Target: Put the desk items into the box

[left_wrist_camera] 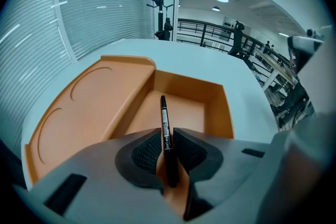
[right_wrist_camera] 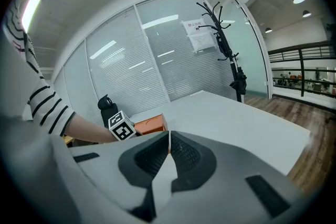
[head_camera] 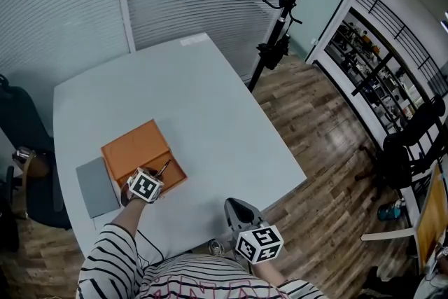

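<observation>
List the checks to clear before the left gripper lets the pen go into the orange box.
1. Pen clamped between the left gripper jaws: ok.
2. Pen held over the open compartment of the orange box: ok.
3. Lid lying open, out of the way: ok.
4. Room in the compartment: visible floor ok; near end hidden, cannot tell.
5. Right gripper jaws together, empty, away from the box: ok.
6. Pen tip's height above the floor: cannot tell.
</observation>
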### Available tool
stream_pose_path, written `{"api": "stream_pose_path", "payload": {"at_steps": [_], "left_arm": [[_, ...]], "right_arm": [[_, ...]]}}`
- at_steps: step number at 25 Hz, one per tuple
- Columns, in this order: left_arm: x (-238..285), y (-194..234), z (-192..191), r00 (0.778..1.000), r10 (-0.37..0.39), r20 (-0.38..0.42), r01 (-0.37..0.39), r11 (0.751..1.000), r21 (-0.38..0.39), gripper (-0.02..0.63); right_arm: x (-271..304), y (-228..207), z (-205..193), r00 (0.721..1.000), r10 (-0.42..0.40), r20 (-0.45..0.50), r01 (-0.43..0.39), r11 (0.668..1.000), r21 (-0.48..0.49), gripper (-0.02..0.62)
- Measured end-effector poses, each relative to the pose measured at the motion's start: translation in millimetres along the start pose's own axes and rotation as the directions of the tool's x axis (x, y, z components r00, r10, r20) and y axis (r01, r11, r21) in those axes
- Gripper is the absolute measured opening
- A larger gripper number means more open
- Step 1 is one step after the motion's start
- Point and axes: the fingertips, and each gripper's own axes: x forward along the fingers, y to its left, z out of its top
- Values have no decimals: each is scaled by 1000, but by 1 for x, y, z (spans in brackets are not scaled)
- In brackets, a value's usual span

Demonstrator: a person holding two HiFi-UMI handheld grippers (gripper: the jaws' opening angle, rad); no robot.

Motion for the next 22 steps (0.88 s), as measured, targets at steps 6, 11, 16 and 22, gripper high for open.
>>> {"api": "stream_pose_path", "payload": {"at_steps": [6, 11, 16, 22], "left_arm": [[-18, -2, 18, 996, 25, 88, -23, 1000, -15, 69], [-42, -1, 33, 980, 72, 185, -68, 997, -27, 69], [-65, -2, 36, 962, 110, 250, -105, 994, -35, 69], [-104, -13, 41, 926, 154, 345, -135, 988, -80, 54]], "right_arm": [[-2, 4, 2, 1000, 26, -3, -26, 1000, -12, 28], [-3, 10, 3, 998, 58, -5, -58, 998, -28, 28], [-4, 16, 3, 995, 95, -9, -95, 994, -44, 28], [-7, 22, 2, 989, 147, -23, -148, 987, -68, 28]]}}
